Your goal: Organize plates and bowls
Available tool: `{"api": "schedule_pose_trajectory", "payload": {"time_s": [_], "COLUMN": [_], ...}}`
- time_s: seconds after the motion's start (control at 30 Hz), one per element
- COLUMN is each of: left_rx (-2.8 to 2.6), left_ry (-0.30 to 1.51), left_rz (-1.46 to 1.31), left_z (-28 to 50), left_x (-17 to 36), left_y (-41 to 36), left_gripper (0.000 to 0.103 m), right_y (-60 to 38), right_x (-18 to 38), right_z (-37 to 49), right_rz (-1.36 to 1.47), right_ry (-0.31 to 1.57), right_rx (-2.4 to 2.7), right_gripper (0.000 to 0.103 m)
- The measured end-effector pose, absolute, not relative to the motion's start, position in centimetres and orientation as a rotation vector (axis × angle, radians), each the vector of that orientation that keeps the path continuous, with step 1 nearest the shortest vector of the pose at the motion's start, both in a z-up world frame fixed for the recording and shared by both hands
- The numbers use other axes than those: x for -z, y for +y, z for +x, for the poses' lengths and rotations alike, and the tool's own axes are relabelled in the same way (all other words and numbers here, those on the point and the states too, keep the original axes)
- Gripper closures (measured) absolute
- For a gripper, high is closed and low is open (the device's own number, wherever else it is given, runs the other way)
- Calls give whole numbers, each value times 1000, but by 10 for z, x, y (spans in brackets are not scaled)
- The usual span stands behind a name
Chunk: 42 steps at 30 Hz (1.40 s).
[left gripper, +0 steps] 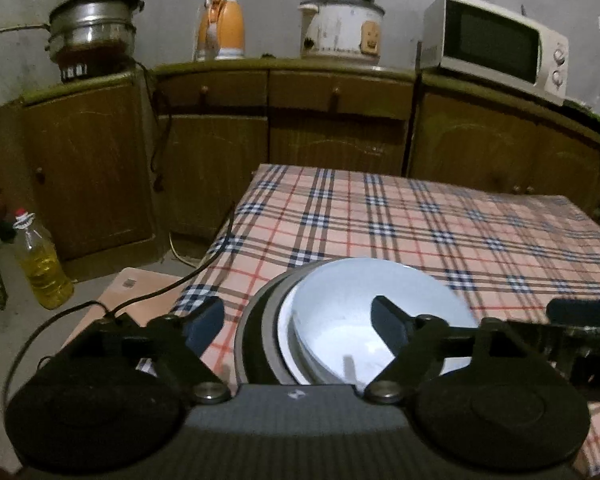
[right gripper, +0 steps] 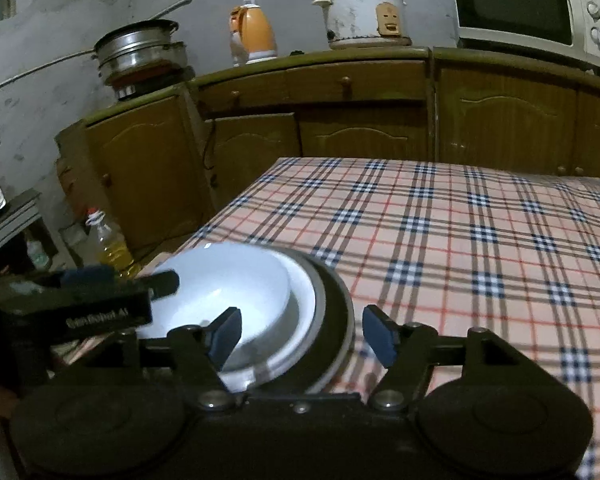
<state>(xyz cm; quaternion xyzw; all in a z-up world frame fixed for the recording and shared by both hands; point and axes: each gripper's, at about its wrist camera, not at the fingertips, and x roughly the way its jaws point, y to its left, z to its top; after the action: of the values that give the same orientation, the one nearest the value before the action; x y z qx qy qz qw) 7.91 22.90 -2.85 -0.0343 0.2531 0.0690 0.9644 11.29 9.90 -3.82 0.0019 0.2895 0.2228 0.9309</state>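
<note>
1. A stack of dishes sits at the near left corner of the worktop (right gripper: 460,220), which is covered in a plaid cloth: a white bowl (left gripper: 364,320) nested on a white plate (right gripper: 302,300), both on a dark plate (right gripper: 340,320) with a grey rim
2. The left gripper (left gripper: 298,320) has its jaws wide apart, straddling the left part of the stack, pads clear of the dishes
3. The right gripper (right gripper: 300,336) also has its jaws apart, nothing clamped; its left finger lies over the bowl, its right finger over the cloth
4. Behind stand wooden cabinets (left gripper: 340,128) with a microwave (left gripper: 496,44), a rice cooker (left gripper: 340,26) and an orange kettle (left gripper: 222,28)
</note>
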Motion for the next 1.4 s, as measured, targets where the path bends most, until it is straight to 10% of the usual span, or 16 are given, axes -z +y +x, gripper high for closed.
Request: {"api": "schedule_pose_trajectory", "payload": {"time_s": [0.13,1.4], "left_rx": [-157,-197], "left_ry": [497,485], "left_rz": [-82,-33], "left_z": [49,-18], "left_x": [20,18], "left_y": [218,164], "left_gripper": [0,0], "right_y": [86,57], "right_x": [38,32], "right_z": [86,9], "right_rz": [-25,-43], "right_ry": [608,648], "right_rx": [-442,-478], "right_gripper": [23,22]}}
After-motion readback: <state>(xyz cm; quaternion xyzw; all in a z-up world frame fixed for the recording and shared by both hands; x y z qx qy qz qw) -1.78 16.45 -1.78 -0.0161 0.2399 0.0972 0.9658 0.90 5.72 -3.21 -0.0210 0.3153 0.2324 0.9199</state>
